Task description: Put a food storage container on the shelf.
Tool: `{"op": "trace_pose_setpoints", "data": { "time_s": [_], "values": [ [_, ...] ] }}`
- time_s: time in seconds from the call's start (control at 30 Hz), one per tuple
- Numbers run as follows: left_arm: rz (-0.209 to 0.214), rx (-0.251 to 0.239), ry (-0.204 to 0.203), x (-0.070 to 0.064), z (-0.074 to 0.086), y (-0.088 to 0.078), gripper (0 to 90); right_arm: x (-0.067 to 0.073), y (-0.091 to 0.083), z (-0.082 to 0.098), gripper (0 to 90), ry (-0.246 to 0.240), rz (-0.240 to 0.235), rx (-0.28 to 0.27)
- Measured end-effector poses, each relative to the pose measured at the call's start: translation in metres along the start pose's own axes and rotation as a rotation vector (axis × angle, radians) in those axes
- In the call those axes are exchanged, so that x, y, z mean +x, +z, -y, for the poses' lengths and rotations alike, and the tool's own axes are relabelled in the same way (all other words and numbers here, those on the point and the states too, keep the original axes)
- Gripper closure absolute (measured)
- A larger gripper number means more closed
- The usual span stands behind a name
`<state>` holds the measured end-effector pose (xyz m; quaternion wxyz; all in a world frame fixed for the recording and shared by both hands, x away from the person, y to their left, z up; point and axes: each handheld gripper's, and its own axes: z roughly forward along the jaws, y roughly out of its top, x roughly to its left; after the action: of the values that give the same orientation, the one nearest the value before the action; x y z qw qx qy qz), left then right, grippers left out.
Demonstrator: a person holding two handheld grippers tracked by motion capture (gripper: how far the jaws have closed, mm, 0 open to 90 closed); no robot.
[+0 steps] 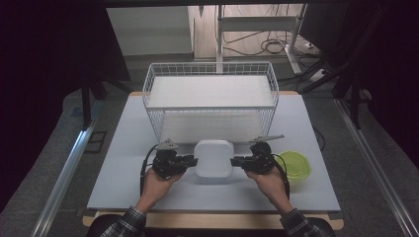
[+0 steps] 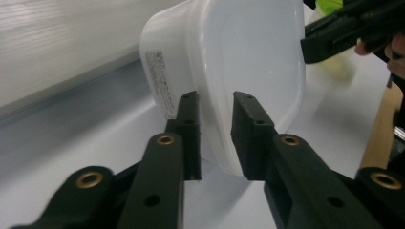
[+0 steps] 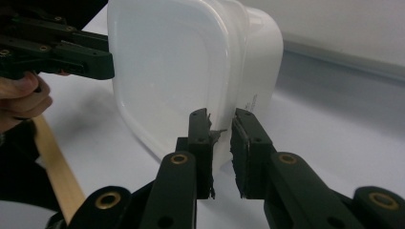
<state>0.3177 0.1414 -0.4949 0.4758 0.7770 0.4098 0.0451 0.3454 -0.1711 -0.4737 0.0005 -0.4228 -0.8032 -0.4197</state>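
Note:
A white, rounded-square plastic container (image 1: 213, 158) is on the pale table in front of the wire basket, held from both sides. My left gripper (image 1: 193, 161) is shut on its left rim, and my right gripper (image 1: 233, 161) is shut on its right rim. In the left gripper view the jaws (image 2: 215, 102) pinch the container's (image 2: 248, 62) edge, with the right gripper (image 2: 329, 38) at the far side. In the right gripper view the jaws (image 3: 222, 117) clamp the rim of the container (image 3: 172, 62), and the left gripper (image 3: 86, 57) grips the opposite edge. I cannot tell whether the container touches the table.
A white wire basket (image 1: 210, 101) with a shelf stands just behind the container. A green bowl (image 1: 292, 165) sits on the table (image 1: 123, 163) close to my right hand. The table's wooden front edge runs below my forearms.

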Motion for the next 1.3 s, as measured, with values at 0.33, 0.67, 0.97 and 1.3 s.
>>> {"op": "trace_pose_setpoints", "data": {
  "time_s": [0.33, 0.67, 0.97, 1.3],
  "values": [
    [-0.015, -0.045, -0.024, 0.0, -0.001, -0.007, 78.4, 0.014, -0.002, -0.001, 78.9, -0.086, 0.06, -0.061],
    [-0.036, -0.078, -0.005, -0.005, -0.015, -0.02, 78.3, 0.024, -0.015, -0.015, 79.1, -0.127, 0.055, -0.111],
    [-0.059, -0.113, 0.036, -0.013, -0.038, -0.039, 78.2, 0.034, -0.029, -0.033, 79.2, -0.156, 0.051, -0.153],
    [-0.08, -0.171, 0.079, -0.023, -0.066, -0.065, 78.1, 0.053, -0.051, -0.06, 79.2, -0.197, 0.058, -0.213]
  ]
}}
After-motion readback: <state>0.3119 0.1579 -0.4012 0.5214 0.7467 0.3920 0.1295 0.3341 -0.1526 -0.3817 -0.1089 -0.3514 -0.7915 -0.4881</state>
